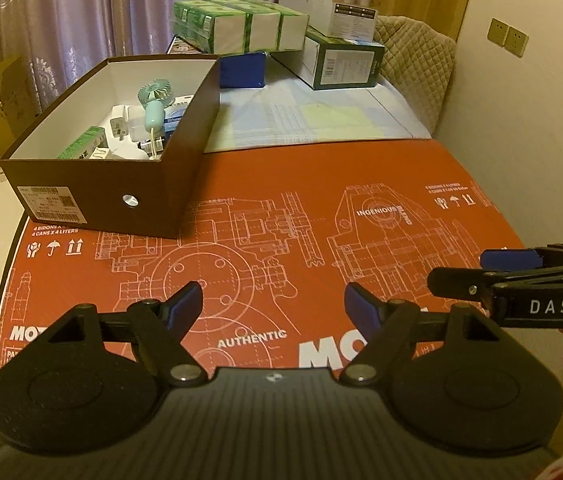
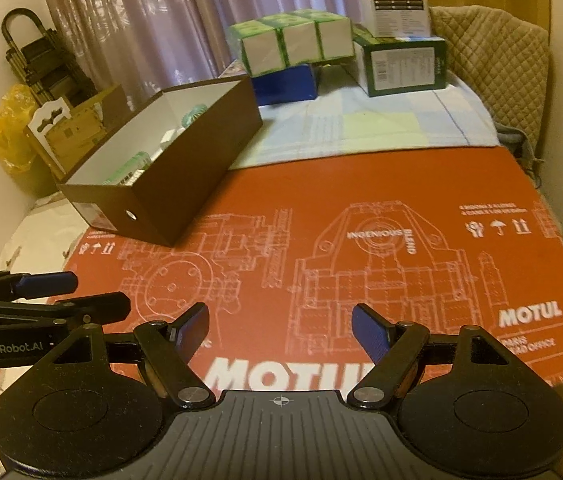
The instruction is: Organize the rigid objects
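Note:
A brown shoe box [image 1: 81,196] [image 2: 185,184] stands open at the back left of the red cardboard sheet [image 1: 321,184] [image 2: 361,184]. In it lie a mint hand fan [image 1: 153,100], a white charger plug [image 1: 121,124], a green carton [image 1: 81,146] and other small items. My left gripper [image 1: 273,304] is open and empty above the sheet's front. My right gripper [image 2: 279,324] is open and empty beside it; it shows side-on in the left wrist view [image 1: 493,270], and the left one shows side-on in the right wrist view [image 2: 65,292].
At the back stand green-and-white tissue packs [image 1: 241,26] [image 2: 293,40], a blue box [image 1: 241,70] [image 2: 285,82], a green carton [image 1: 341,60] [image 2: 401,62] and a white box [image 1: 345,0]. A quilted chair back [image 1: 413,52] is at the right. Curtains [image 1: 121,8] hang behind.

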Motion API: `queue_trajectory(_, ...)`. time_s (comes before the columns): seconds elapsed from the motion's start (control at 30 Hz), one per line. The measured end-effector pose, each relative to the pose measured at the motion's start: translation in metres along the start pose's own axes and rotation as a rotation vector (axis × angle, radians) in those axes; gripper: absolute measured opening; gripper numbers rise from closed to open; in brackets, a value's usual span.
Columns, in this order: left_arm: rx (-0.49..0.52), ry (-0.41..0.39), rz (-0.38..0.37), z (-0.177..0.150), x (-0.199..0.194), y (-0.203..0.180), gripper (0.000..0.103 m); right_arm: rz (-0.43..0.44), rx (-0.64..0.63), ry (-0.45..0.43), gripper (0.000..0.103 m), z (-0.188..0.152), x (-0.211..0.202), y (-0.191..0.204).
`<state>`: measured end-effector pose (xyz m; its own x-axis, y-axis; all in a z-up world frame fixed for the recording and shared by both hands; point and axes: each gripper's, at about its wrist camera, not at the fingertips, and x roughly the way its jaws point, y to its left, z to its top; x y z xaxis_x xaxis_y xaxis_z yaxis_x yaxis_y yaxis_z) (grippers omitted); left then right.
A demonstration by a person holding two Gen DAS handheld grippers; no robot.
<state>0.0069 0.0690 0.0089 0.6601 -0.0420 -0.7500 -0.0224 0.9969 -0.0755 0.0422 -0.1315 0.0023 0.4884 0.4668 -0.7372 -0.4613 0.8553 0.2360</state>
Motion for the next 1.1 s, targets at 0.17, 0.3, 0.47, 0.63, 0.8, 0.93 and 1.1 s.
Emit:
queue_trajectory(0.17, -0.003, 0.005, 0.0, -0.007, -0.001, -0.009, 0.075, -0.015, 0.002, 0.004, 0.075, -0.01, -0.01, -0.008)
queue_trajectory(0.3, 0.002, 0.007, -0.005, -0.01, -0.003, -0.015, 0.075, -0.025, 0.003, 0.009, 0.076, -0.015, -0.014, -0.013)
queue_trajectory(0.47, 0.007, 0.007, -0.01, -0.013, -0.004, -0.019, 0.075, -0.031, 0.012, 0.009, 0.076, -0.02, -0.018, -0.017)
queue_trajectory(0.63, 0.006, 0.01, -0.011, -0.015, -0.004, -0.019, 0.075, -0.033, 0.012, 0.016, 0.076, -0.022, -0.018, -0.016)
queue_trajectory(0.8, 0.003, 0.013, -0.009, -0.015, -0.003, -0.018, 0.075, -0.035, 0.011, 0.02, 0.075, -0.021, -0.016, -0.016)
queue_trajectory(0.93, 0.003, 0.013, -0.009, -0.015, -0.003, -0.017, 0.075, -0.032, 0.007, 0.025, 0.076, -0.02, -0.014, -0.015)
queue_trajectory(1.1, 0.003, 0.014, -0.012, -0.014, -0.002, -0.017, 0.075, -0.035, 0.011, 0.032, 0.076, -0.019, -0.011, -0.016)
